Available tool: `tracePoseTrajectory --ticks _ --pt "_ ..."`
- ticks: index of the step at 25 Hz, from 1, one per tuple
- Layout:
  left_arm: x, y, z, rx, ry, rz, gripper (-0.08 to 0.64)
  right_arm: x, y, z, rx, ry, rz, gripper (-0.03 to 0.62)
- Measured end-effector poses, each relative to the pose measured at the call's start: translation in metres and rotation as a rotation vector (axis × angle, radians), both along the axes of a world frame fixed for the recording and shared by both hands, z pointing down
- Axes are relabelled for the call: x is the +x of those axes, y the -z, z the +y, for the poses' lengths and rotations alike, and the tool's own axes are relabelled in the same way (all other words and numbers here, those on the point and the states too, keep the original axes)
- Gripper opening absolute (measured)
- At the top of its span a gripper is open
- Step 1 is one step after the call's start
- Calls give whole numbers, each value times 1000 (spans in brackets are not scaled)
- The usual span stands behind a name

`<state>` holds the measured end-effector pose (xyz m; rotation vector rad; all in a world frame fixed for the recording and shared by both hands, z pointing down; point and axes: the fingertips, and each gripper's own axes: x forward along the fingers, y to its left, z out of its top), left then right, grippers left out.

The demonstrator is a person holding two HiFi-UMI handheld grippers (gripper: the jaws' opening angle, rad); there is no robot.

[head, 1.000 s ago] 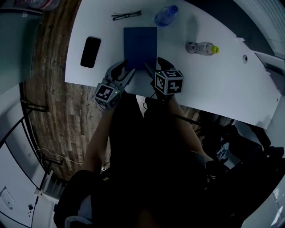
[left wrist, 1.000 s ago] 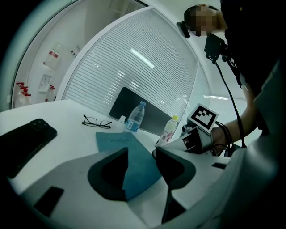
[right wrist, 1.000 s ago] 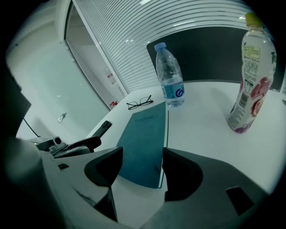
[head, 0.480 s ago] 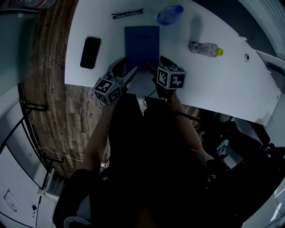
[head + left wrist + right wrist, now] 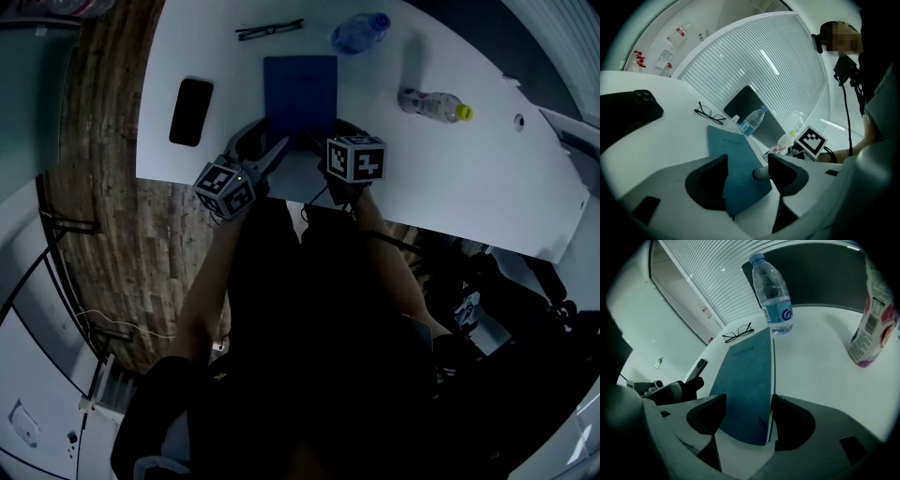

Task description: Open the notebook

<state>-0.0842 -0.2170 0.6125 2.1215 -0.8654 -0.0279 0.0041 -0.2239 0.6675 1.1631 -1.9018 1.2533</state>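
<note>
While the left hand-held gripper (image 5: 267, 146) and the right hand-held gripper (image 5: 328, 133) hold their jaws apart, both having just been opening, the near end of the closed blue notebook (image 5: 300, 89) lies between each pair, gripped by neither, flat at upper centre on the white surface (image 5: 487, 178). A black phone (image 5: 191, 111) lies to its left and a yellow-capped bottle (image 5: 433, 105) to its right. Beyond its far edge, along the top, are glasses (image 5: 269, 30) and a clear water bottle (image 5: 358, 33).

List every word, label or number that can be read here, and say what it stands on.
No text reads clearly.
notebook: a short word near the top of the cover, too blurred to read.
water bottle: blue label, print illegible.
pink-labelled bottle: barcode and print, too small to read.
</note>
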Motion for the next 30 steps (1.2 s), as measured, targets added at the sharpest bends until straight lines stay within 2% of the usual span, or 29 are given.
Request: tracePoseTrajectory --ticks 2,6,10,14,17,20,22,26,30 --pt "-11 -3 -1 -15 35 -11 252 -1 -1 0 -3 19 17 305" --pt "-17 -5 0 -39 37 -6 252 3 -3 0 -5 25 49 288" --pt "-16 -4 -5 -77 60 76 252 3 -4 0 -18 48 53 264" --pt "-5 -3 -6 -122 45 136 253 9 -4 -1 -35 54 69 227" --pt "-5 -5 -9 -201 84 195 253 10 -5 -2 -34 46 82 198" --pt "-15 -12 -15 -306 192 254 290 13 -6 -2 -30 31 94 172" --pt "-19 -15 -15 -344 224 262 302 15 -6 -3 -29 19 90 146" --pt "-16 -22 -16 -404 203 251 321 18 -5 -4 -29 12 89 129" --pt "-19 -27 -18 -444 229 254 321 20 -3 -5 -20 0 86 108"
